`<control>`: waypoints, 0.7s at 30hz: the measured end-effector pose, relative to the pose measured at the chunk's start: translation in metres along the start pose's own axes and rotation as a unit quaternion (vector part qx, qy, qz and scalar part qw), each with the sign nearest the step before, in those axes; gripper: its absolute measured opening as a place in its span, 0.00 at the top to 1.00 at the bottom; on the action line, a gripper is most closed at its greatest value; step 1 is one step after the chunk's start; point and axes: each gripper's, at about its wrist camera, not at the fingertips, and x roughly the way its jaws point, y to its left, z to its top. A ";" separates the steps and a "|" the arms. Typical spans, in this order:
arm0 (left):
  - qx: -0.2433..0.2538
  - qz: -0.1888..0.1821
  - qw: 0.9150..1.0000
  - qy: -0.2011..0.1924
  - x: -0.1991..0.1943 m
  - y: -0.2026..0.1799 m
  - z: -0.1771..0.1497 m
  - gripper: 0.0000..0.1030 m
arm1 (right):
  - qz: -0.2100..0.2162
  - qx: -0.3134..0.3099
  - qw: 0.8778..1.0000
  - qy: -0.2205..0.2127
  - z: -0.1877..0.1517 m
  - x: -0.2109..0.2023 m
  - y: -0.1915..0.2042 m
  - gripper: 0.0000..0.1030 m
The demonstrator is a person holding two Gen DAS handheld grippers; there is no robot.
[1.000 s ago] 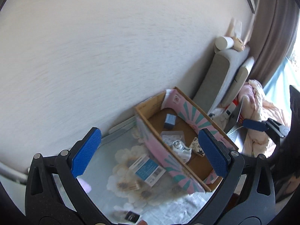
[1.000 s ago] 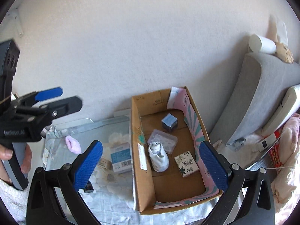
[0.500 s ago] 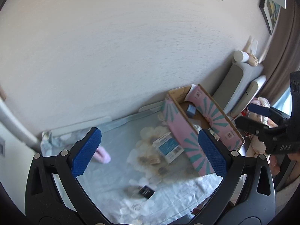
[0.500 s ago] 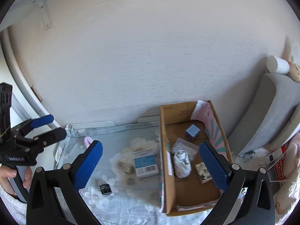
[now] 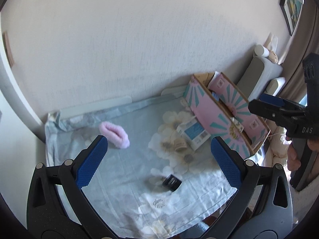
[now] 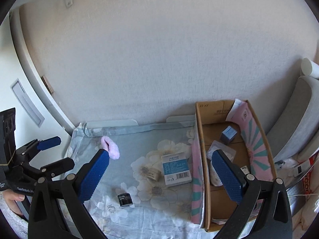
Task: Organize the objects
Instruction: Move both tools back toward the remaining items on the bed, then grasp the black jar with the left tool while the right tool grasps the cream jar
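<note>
Left wrist view: the left gripper (image 5: 159,159) hangs above a floral cloth (image 5: 129,179) spread over a low surface, its blue-padded jaws spread wide with nothing between them. Just ahead of the left finger lies a fluffy pink scrunchie (image 5: 114,134), a soft oval ring, slightly blurred. Between the fingers and a little toward the right one sits a small black jar (image 5: 171,182), tipped on its side, with pale lettering too small to read. Farther ahead and to the right lies a white and blue carton (image 5: 193,133), flat on the cloth, with a small cream-coloured jar (image 5: 179,145) touching its near corner. Beyond them stands a cardboard box (image 5: 221,117) wrapped in pink paper with teal rays. At the far right the right gripper (image 5: 267,104) shows side-on, held by a hand (image 5: 295,155).

Right wrist view: the right gripper (image 6: 159,177) is also wide open and holds nothing. The black jar (image 6: 125,199) lies between its fingers, nearer the left one. The carton (image 6: 176,169) and cream jar (image 6: 152,174) sit farther ahead, the scrunchie (image 6: 110,147) just past the left fingertip. Behind the right finger the open box (image 6: 201,139) holds a small blue-grey cube (image 6: 229,135), a clear bag and a white bundle. At the far left the left gripper (image 6: 51,152) appears, its jaws apart.
</note>
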 end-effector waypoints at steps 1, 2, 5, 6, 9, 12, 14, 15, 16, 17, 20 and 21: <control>0.000 -0.004 1.000 0.003 0.004 0.001 -0.006 0.00 | 0.000 -0.002 1.000 0.001 -0.003 0.003 0.001 0.00; 0.001 -0.009 1.000 0.006 0.010 0.001 -0.012 0.00 | 0.000 -0.005 1.000 0.003 -0.006 0.007 0.002 0.00; 0.009 -0.023 1.000 0.012 0.023 0.000 -0.033 0.00 | 0.000 -0.012 1.000 0.007 -0.021 0.020 0.008 0.00; 0.012 -0.027 0.999 0.014 0.027 -0.001 -0.039 0.00 | 0.002 -0.013 1.000 0.008 -0.026 0.024 0.010 0.00; 0.026 -0.039 0.999 0.019 0.041 -0.005 -0.060 0.00 | 0.005 -0.024 1.000 0.011 -0.041 0.038 0.017 0.00; 0.035 -0.056 0.997 0.029 0.057 -0.008 -0.080 0.00 | 0.005 -0.048 0.999 0.016 -0.055 0.052 0.027 0.00; 0.040 -0.068 0.996 0.032 0.065 -0.009 -0.091 0.00 | 0.003 -0.060 0.998 0.022 -0.064 0.063 0.033 0.02; 0.042 -0.072 0.996 0.032 0.069 -0.010 -0.095 0.01 | 0.003 -0.067 0.997 0.026 -0.069 0.071 0.035 0.04; 0.046 -0.078 0.995 0.033 0.074 -0.011 -0.101 0.02 | 0.005 -0.069 0.997 0.029 -0.072 0.076 0.036 0.08; 0.048 -0.081 0.995 0.035 0.079 -0.012 -0.103 0.04 | 0.007 -0.070 0.997 0.033 -0.075 0.082 0.036 0.14; 0.055 -0.089 0.994 0.041 0.094 -0.014 -0.113 0.15 | 0.014 -0.069 0.996 0.048 -0.085 0.103 0.035 0.24; 0.058 -0.091 0.993 0.043 0.099 -0.015 -0.115 0.20 | 0.016 -0.067 0.996 0.051 -0.087 0.110 0.035 0.26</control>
